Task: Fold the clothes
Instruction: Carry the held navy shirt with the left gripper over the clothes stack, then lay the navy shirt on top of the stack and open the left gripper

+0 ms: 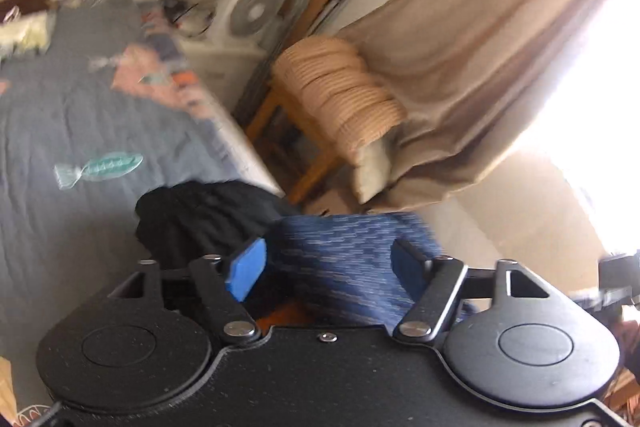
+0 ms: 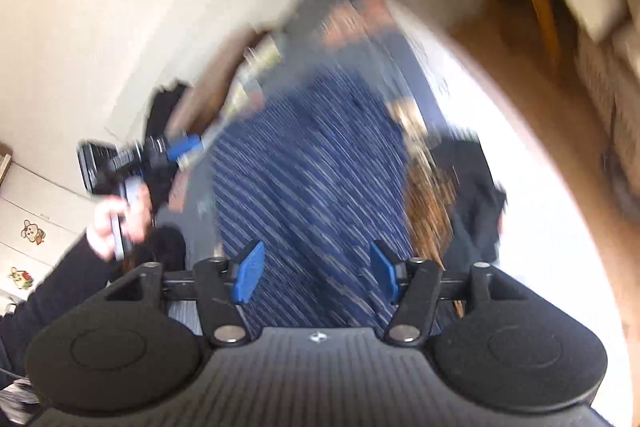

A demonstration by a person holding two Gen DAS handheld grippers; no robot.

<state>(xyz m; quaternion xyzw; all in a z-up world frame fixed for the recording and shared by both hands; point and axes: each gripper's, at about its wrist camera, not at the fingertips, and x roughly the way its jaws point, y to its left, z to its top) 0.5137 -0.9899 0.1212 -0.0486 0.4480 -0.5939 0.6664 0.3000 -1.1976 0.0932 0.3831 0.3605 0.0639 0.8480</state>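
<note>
Both views blurred, tilted. My left tool (image 1: 328,269): jaws spread wide, gripping nothing, blue-streaked garment (image 1: 352,255) lying between and below pads. My right tool (image 2: 316,273): jaws also spread, empty, same blue cloth under it. Garment sits at edge of bed (image 1: 60,115), beside black garment (image 1: 200,215). Fold stage: cannot tell; blue cloth looks bunched, not flat, no neat folded stack visible. Count: 2 tools, 2 garments, 1 bed.
</note>
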